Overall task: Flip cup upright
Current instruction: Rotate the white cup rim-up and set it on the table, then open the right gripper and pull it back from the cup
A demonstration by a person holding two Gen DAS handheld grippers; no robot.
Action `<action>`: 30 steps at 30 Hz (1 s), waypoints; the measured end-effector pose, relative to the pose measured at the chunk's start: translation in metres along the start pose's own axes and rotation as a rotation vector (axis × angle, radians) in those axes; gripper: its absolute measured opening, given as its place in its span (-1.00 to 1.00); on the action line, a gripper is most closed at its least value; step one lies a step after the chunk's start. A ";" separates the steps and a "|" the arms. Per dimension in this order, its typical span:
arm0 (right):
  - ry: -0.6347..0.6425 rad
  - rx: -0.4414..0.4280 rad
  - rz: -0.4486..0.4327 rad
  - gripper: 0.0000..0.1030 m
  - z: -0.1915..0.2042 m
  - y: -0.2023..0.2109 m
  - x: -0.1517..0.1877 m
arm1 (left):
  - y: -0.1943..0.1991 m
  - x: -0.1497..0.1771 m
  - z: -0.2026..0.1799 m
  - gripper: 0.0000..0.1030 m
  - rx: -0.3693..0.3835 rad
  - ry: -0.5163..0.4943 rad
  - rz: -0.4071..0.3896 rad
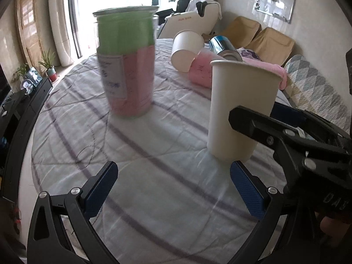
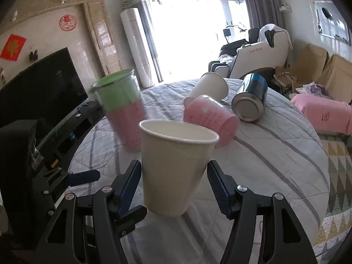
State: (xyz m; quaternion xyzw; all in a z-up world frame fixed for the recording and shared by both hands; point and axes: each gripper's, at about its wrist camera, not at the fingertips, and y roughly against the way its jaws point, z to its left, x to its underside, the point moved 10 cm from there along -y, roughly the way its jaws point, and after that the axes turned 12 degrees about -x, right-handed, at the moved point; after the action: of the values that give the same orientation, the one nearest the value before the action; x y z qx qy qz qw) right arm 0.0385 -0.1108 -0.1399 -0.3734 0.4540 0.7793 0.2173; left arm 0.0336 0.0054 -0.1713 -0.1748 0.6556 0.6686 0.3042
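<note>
The white paper cup [image 2: 176,167] is standing upright at frame centre, mouth up, between the right gripper [image 2: 175,184] fingers, which are released; the left gripper [image 1: 173,189] is hanging spread, holding nothing

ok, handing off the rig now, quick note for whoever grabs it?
Right tool: fingers on either side of the upright white cup, looks open or just releasing; contact unclear.
Left tool: open, empty, near that cup.
Done: this cup stands mouth up on the table.
Left: a second white cup and a pink cup lie on their sides further back. The metal can is also down. The green and pink jar stands.
</note>
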 end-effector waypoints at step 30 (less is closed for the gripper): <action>-0.004 0.228 -0.021 0.58 0.024 0.107 -0.022 | 0.126 -0.037 0.020 1.00 -0.172 0.021 -0.276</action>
State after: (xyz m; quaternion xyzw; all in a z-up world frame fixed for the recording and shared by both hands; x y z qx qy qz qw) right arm -0.0293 -0.1428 -0.0575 -0.3494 0.5353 0.7210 0.2672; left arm -0.0152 0.0239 -0.0496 -0.2957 0.5688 0.6722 0.3703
